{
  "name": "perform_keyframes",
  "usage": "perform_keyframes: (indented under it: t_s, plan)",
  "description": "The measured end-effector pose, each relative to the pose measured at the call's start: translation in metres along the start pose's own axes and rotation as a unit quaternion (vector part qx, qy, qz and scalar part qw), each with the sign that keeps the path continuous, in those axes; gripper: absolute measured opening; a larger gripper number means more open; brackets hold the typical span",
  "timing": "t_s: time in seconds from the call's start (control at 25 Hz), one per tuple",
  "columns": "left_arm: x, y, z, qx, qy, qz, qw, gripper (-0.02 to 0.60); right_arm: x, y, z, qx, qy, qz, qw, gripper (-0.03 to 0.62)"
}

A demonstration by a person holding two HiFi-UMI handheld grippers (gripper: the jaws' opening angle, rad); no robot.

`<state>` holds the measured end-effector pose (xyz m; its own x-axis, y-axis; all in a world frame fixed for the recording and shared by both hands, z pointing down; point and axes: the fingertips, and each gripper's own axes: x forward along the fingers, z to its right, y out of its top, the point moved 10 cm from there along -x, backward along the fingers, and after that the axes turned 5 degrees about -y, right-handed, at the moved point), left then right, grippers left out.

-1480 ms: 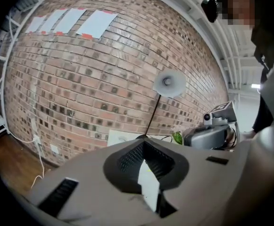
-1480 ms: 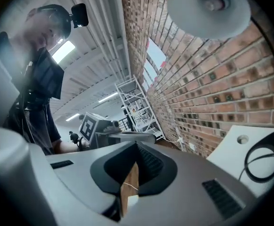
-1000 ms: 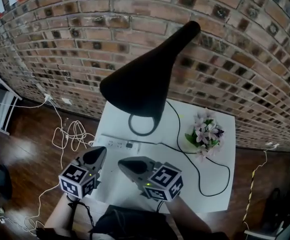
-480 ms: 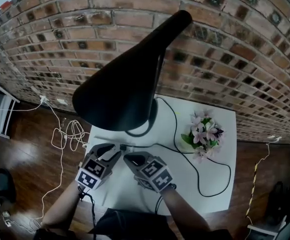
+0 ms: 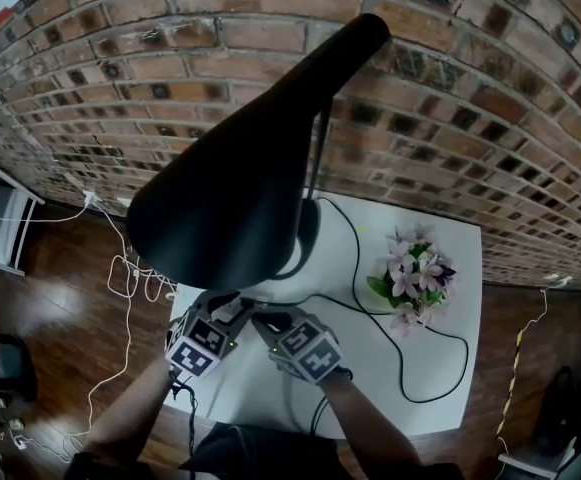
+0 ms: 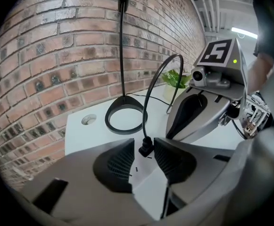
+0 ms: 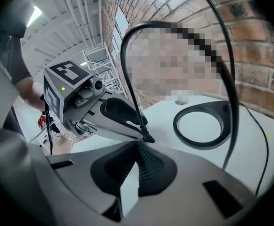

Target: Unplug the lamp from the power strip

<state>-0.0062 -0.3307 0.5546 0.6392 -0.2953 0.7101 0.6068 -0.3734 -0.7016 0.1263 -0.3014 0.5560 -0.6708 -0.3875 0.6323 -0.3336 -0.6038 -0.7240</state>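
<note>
**Lamp [image 5: 230, 188].** Black, with a wide cone shade on a thin stem. Its ring-shaped lamp base [image 6: 124, 131] lies flat on a white table [image 5: 430, 368].

**Plug [image 6: 146, 148].** Black, seated upright in the white power strip [image 6: 146, 175]. The strip lies just in front of the lamp base, on the person's side.

**Cord [image 6: 146, 98].** Black. It rises from the plug in a tall arch, and a further run loops across the table to the right of the lamp base.

**Left gripper [image 6: 144, 145].** In front of the lamp base, over the power strip. Its jaws stand wide apart and have just been opening. The plug stands between them, nearer one jaw. The pads are not clamped on it, so the gripper has hold of nothing.

**Right gripper [image 7: 137, 144].** In front of the lamp base, facing the left gripper. Its jaw tips are together with nothing between them, and they sit just beside the plug.

**Flowers [image 5: 410, 273].** A small pink and white bunch with green leaves, on the table to the right of the lamp base.

**Brick wall [image 5: 450, 98].** Directly behind the lamp base.

**White cables [image 5: 130, 268].** Loose loops on the wooden floor [image 5: 50, 318], left of the lamp base and off the table.
</note>
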Motion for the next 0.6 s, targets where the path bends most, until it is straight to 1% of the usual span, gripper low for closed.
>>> perform_keyframes:
  t_s: [0.12, 0.28, 0.4, 0.48, 0.6]
  plan:
    - [0.012, 0.002, 0.005, 0.009, -0.007, -0.01, 0.9999, 0.147, 0.001, -0.005, 0.004, 0.0, -0.007, -0.011, 1.0, -0.009]
    - [0.011, -0.003, -0.004, -0.004, 0.0, -0.016, 0.9999, 0.138, 0.013, 0.0, 0.007, 0.002, 0.004, -0.008, 1.0, -0.009]
    - [0.023, -0.004, 0.001, -0.003, -0.016, -0.015, 0.9998, 0.136, 0.011, -0.009, 0.011, -0.017, -0.003, -0.03, 0.999, -0.009]
    - [0.026, -0.003, 0.005, -0.002, -0.026, -0.012, 0.9996, 0.133, 0.01, -0.015, 0.013, -0.017, -0.014, -0.032, 0.999, -0.009]
    - [0.024, -0.008, 0.0, -0.004, -0.031, -0.009, 0.9995, 0.134, 0.014, -0.01, 0.014, -0.017, -0.006, -0.037, 0.999, -0.009]
